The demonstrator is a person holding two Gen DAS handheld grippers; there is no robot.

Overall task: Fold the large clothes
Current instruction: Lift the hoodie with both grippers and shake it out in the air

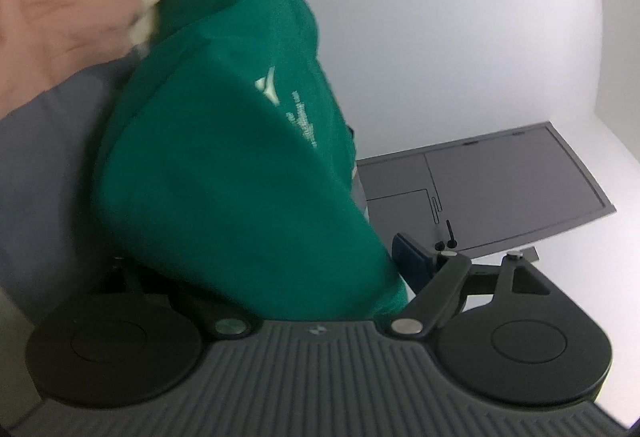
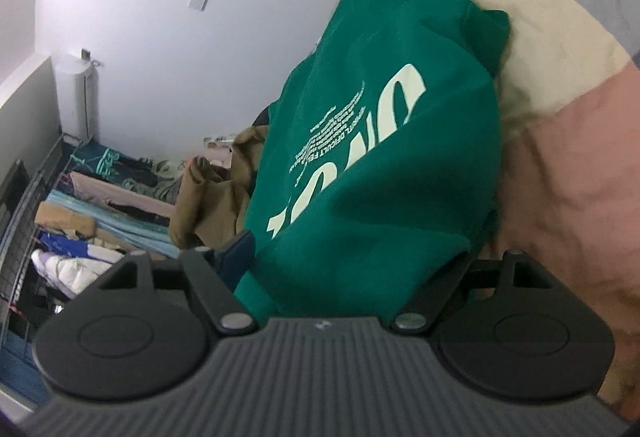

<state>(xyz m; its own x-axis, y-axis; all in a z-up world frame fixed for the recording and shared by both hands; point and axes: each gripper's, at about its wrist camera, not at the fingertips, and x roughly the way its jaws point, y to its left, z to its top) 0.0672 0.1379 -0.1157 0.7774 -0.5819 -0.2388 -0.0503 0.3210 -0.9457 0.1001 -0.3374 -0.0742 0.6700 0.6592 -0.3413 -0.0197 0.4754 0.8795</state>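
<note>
Soft green sweatshirt (image 1: 224,173) with pale print lies bunched between each spread gripper's fingers, left gripper (image 1: 280,269) and right gripper (image 2: 344,257); behind it, a white wall (image 2: 132,17).

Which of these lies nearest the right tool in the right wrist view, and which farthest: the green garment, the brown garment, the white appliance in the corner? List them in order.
1. Green garment: between the right tool's fingers, centre.
2. Brown garment: behind it, to the left.
3. White appliance: far left, against the wall.
</note>
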